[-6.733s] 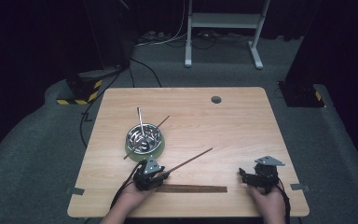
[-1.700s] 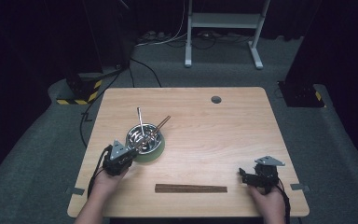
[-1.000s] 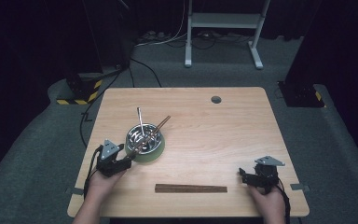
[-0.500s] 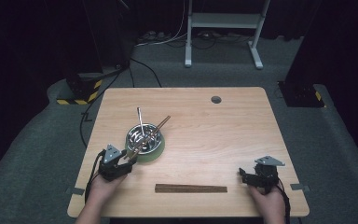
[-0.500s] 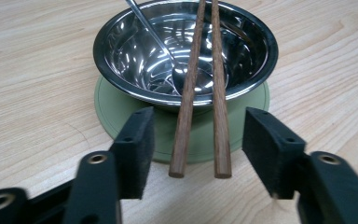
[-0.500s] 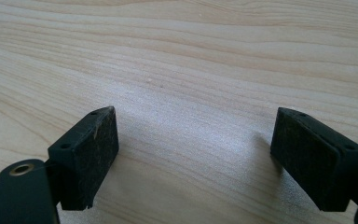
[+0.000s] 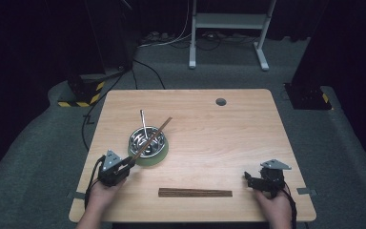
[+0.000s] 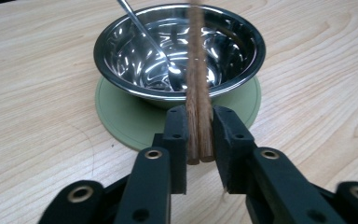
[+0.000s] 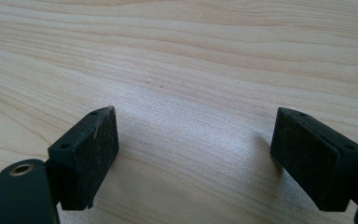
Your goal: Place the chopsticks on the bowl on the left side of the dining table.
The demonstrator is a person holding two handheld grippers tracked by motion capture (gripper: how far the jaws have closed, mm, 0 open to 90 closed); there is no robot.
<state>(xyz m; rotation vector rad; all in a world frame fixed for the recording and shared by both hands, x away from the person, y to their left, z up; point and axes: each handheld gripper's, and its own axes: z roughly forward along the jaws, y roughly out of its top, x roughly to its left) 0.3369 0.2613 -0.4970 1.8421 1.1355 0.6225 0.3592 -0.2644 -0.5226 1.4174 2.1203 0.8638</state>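
Chopsticks, a brown wooden pair (image 8: 198, 88), are lying with near ends between the left hand-held gripper (image 8: 199, 135), far ends resting across the shiny steel bowl (image 7: 147, 139) on its green round mat (image 8: 121, 121), near the counter's (image 7: 219, 138) left edge. Its jaws have just been closing and are now clamping the pair. The right hand-held gripper (image 9: 193, 154) is sitting spread apart, holding nothing, near the front right corner. Risk: such a grip at the very ends could let the sticks pivot or scissor, nudging the bowl or its thin metal utensil (image 7: 144, 125).
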